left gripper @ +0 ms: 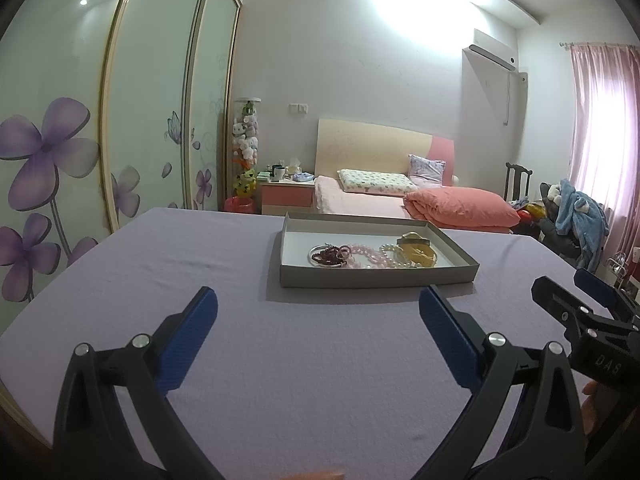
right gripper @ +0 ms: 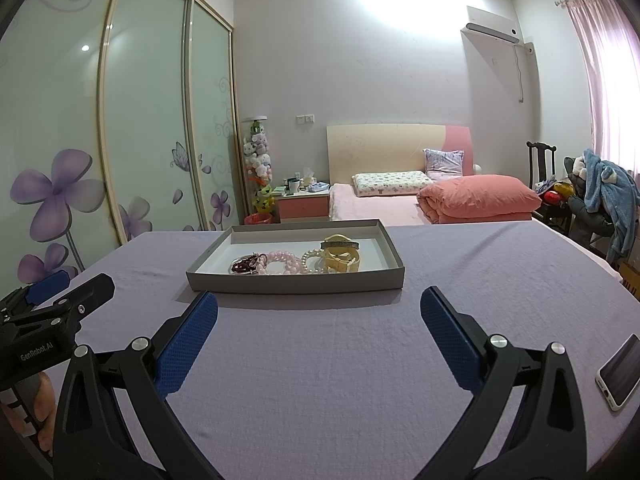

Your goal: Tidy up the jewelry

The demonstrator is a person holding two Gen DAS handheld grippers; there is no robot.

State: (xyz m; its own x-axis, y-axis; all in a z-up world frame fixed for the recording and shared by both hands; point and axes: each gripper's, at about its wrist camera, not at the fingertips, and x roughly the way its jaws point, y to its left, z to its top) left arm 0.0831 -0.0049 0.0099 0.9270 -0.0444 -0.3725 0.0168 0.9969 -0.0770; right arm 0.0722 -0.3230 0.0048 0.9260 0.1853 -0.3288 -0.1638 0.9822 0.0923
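A bedroom with a pink bed (right gripper: 384,204) at the far wall and flowered wardrobe doors (left gripper: 52,160) on the left holds a table under a lilac cloth (right gripper: 320,360). On the cloth, toward the far side, sits a shallow grey tray (right gripper: 296,282). Inside it the jewelry lies in a loose row: a dark red bead bracelet (right gripper: 244,266) on the left, a pink bead bracelet (right gripper: 280,262) touching it, a white pearl strand (right gripper: 310,260) next, and a yellow band (right gripper: 340,258) on the right. The left gripper (left gripper: 318,308) and the right gripper (right gripper: 319,306) both hover near the tray's near wall, fingers spread wide, gripping nothing. A phone (right gripper: 620,372) lies on the cloth at the near right.
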